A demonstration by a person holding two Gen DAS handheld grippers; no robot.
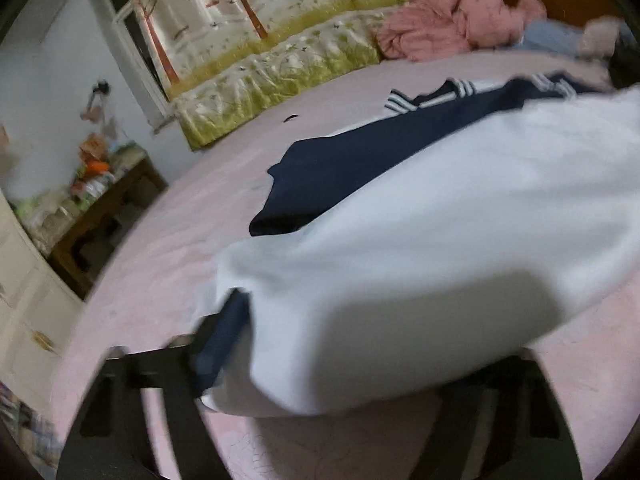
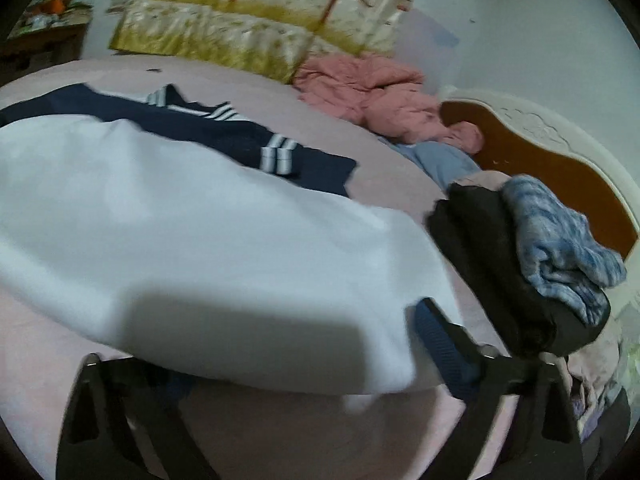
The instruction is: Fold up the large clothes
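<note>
On the pink bed sheet (image 1: 160,248) lies the garment (image 1: 440,208), a large white and navy top with striped cuffs (image 2: 276,156), spread across the middle of the bed. Its near white hem is lifted and bulges toward both cameras.

The left gripper (image 1: 320,364) has this hem between its jaws, with the navy edge band against the left finger. The right gripper (image 2: 288,356) has the other end of the same hem between its jaws, the navy band lying on its right finger. In both views the jaws stand rather wide and the picture is blurred, so I cannot tell if the pads really press the cloth or if it only hangs between them.

The risks, as I judge them:
- If one claw grips only the top layer, the fold will open and the lower layer will stay on the sheet.
- If one side holds and the other slips, the hem will be carried crooked and the fold line will be slanted.
- The dark bundle with the blue mottled cloth (image 2: 560,240) lies just beside the right end of the hem (very near the right finger), so the right gripper could catch or drag it.
- The sleeves may bunch under the body when the hem is laid over them.
</note>
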